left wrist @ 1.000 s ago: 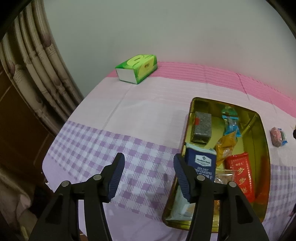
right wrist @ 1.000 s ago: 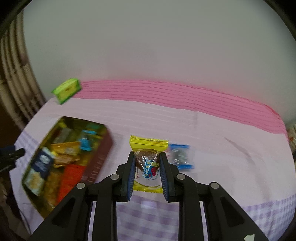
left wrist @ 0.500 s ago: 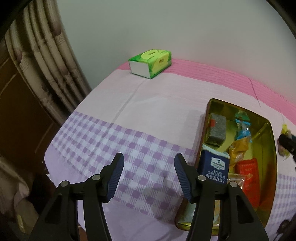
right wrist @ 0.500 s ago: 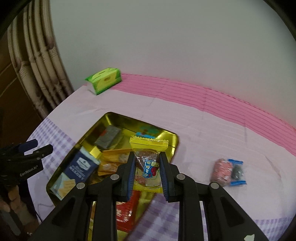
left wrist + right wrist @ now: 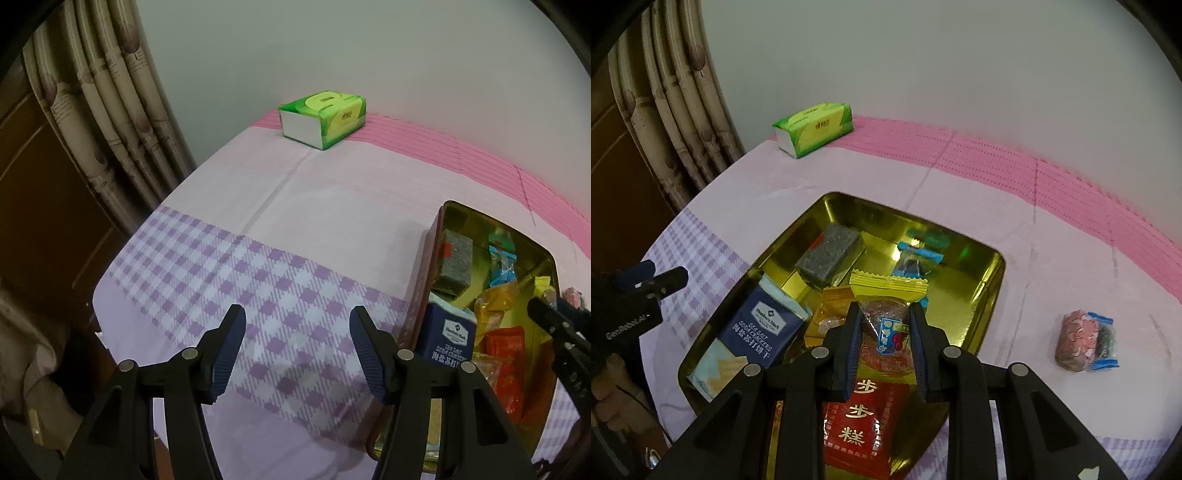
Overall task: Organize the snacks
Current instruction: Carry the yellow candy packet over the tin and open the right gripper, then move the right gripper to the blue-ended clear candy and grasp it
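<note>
My right gripper (image 5: 885,326) pinches a yellow snack packet (image 5: 887,295) above the gold tin (image 5: 991,286), which already holds crackers (image 5: 761,330), a red cake packet (image 5: 857,424) and others, one pink snack (image 5: 1076,341) left on the cloth, while my left gripper (image 5: 295,349) hangs spread, empty.

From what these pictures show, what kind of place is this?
Probably a room in a home, not a shop or lab. A table with a pink and purple checked tablecloth stands against a plain wall, patterned curtains hang at the left, and a green tissue pack lies near the gold snack tin.
</note>
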The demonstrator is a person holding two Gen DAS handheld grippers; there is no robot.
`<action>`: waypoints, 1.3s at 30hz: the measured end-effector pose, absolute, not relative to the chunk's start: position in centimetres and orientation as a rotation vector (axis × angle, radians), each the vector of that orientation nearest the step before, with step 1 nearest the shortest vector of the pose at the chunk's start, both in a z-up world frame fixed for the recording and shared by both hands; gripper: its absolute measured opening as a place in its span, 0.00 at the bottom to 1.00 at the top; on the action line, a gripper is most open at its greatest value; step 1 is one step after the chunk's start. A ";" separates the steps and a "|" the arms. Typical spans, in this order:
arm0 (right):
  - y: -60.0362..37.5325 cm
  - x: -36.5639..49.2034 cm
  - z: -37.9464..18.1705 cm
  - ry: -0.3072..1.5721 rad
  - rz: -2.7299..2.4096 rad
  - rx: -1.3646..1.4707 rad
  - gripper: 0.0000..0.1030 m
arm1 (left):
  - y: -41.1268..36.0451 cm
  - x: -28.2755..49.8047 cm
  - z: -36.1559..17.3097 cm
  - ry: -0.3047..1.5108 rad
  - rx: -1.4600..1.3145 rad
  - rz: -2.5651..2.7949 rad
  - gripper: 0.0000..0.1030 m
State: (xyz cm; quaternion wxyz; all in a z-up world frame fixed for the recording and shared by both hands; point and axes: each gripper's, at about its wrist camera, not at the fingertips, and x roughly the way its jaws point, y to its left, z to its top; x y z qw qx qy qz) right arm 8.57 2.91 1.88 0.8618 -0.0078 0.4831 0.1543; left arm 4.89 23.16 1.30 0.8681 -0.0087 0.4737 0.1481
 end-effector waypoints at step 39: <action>-11.7 8.2 3.6 0.978 0.073 0.059 0.36 | 23.3 4.7 1.3 0.997 -0.017 0.316 0.58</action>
